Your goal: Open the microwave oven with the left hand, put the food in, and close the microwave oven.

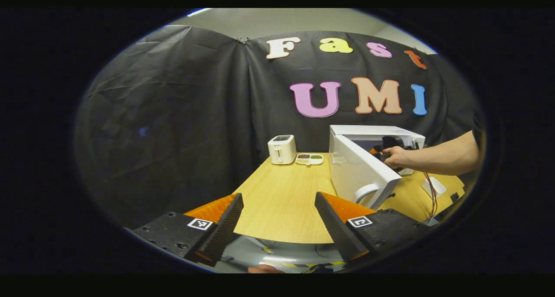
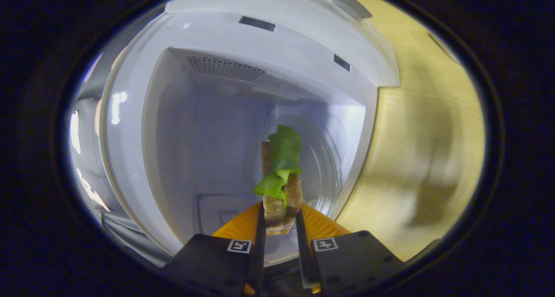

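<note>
The microwave oven (image 1: 373, 158) is a glossy white box on a pale wood-grain table (image 1: 282, 197), its flat white door (image 1: 357, 171) swung wide open with a curved handle (image 1: 366, 192) at the near edge. In the right gripper view its smooth white cavity (image 2: 208, 149) shows a perforated vent patch in the ceiling and a clear round glass turntable (image 2: 325, 158) on the floor. The right gripper (image 2: 279, 232) is closed on the food, a sandwich (image 2: 282, 180) of rough brown bread slices with a crinkled green lettuce leaf between them, held at the cavity's mouth. The left gripper (image 1: 277, 227) hangs spread wide and empty over the table's near edge. At the far end stand a small white toaster (image 1: 282, 149) and a shallow divided dish (image 1: 309, 159) holding dark and green fillings.
</note>
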